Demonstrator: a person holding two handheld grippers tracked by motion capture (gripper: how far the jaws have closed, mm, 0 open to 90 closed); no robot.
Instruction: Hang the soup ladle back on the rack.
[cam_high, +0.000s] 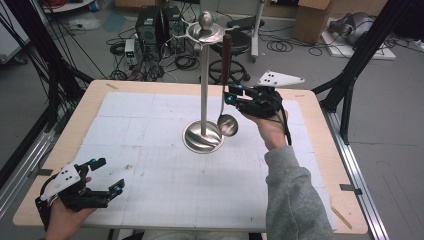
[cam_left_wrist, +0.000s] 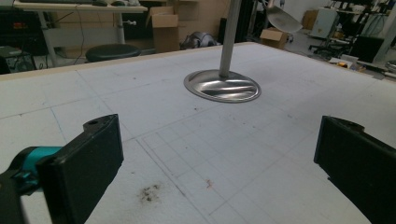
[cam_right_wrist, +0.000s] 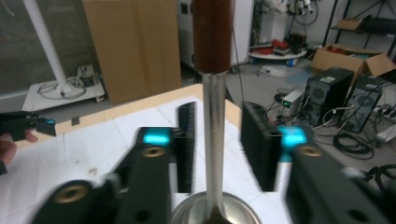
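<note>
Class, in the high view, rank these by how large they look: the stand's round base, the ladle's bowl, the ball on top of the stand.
1. Stand's round base
2. Ladle's bowl
3. Ball on top, though it sits nearer the camera, so its true size is unsure.

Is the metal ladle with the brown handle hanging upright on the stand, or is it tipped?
Upright: the metal ladle with the brown handle hangs straight down from the steel stand, bowl lowest.

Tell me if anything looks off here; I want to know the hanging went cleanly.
Nothing stands out. The ladle hangs straight from the stand, bowl just above the stand's base. The right gripper has its jaws open on either side of the ladle's shaft without touching it. The left gripper rests open on the table.
</note>
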